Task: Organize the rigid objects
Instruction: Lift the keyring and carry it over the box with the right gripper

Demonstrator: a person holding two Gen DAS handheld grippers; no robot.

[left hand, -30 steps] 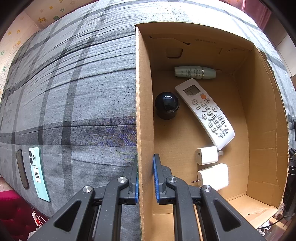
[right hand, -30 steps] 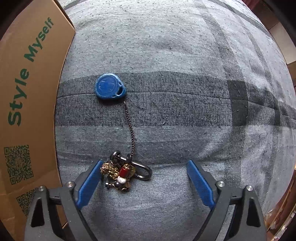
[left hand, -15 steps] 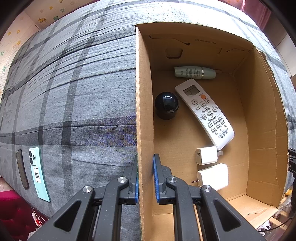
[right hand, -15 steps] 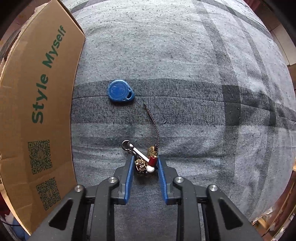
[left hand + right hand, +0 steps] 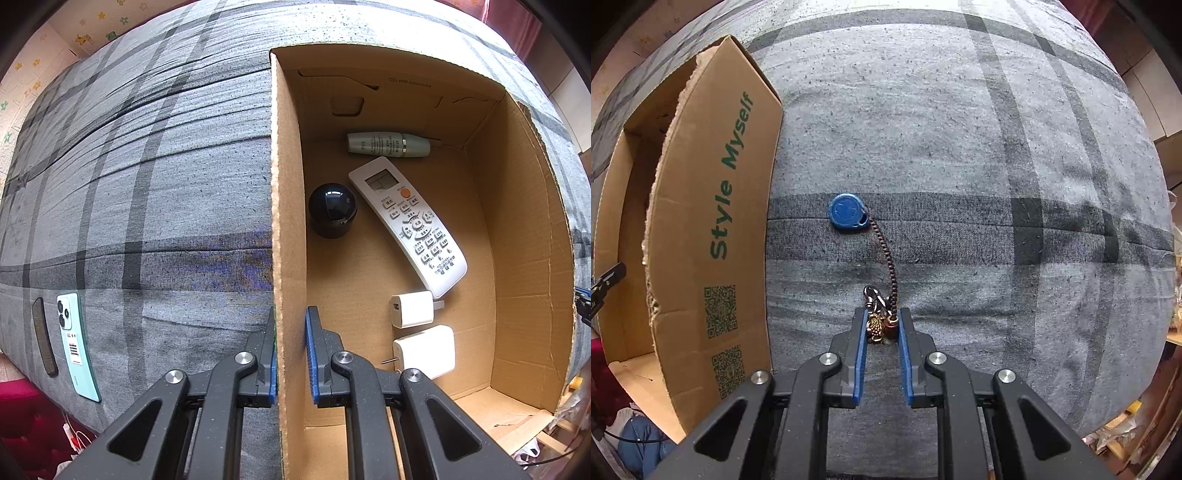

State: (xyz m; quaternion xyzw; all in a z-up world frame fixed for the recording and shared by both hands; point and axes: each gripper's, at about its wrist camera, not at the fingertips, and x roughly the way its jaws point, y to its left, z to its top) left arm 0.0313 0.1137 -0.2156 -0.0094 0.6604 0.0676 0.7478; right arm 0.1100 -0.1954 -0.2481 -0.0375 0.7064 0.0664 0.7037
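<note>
**Grey plaid bed, box at edge**

Grey bedspread (image 5: 960, 147) lies bare to R of keychain. R claw (image 5: 881, 328) clenched on keychain (image 5: 882, 325) charms; blue tag (image 5: 847, 211) near box. L claw (image 5: 290, 350) clamps cardboard box (image 5: 286, 221) wall; remote (image 5: 408, 225) inside.

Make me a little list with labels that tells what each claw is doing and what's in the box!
Left claw: shut on the box, pinching its side wall
Right claw: shut on the keychain, pinching its charms
Blue tag: lying on the grey plaid cloth, joined to the charms by a braided cord
In the box: remote, black ball-shaped gadget, pale green bottle, two white chargers
Outside the box: mint phone and a dark flat strip on the cloth
</note>
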